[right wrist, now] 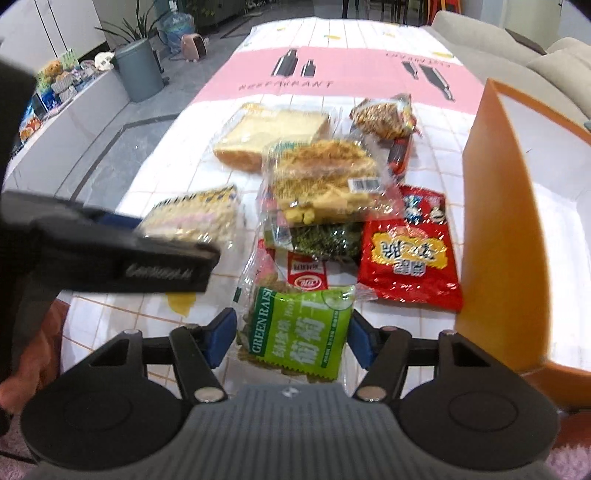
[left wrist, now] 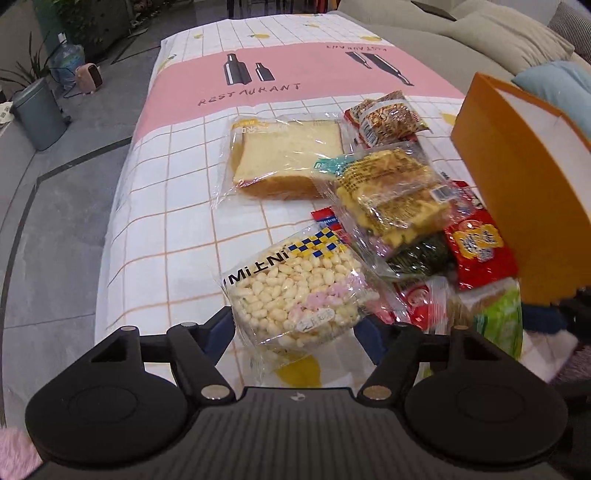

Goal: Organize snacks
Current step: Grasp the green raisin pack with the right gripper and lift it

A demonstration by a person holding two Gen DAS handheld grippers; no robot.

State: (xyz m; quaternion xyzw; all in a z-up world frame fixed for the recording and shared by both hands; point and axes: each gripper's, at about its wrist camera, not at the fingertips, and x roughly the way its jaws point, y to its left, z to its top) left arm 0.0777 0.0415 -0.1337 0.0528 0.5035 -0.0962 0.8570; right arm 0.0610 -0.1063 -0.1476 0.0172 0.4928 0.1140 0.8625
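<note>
Table under checked pink-banded tablecloth [left wrist: 177, 206], bearing sliced bread pack [left wrist: 286, 157], heaped snack packets [right wrist: 410, 254], orange box [right wrist: 498, 221].

- Left wrist view: we look steeply down and forward along the fingers [left wrist: 221, 325], close over the bench [left wrist: 177, 206], from the near left of the snack pile.
- Right wrist view: same steep forward tilt, close, sitting further right, beside the orange box [right wrist: 495, 221].
- Both views share the bread packet [left wrist: 284, 155], the red packet [right wrist: 410, 254], the orange box and the far pink cloth band.

Grey tiled floor [left wrist: 66, 206] lies left, with a grey bin [left wrist: 38, 114] and plants [right wrist: 136, 27] far left; beige sofa [left wrist: 491, 37] far right.
</note>
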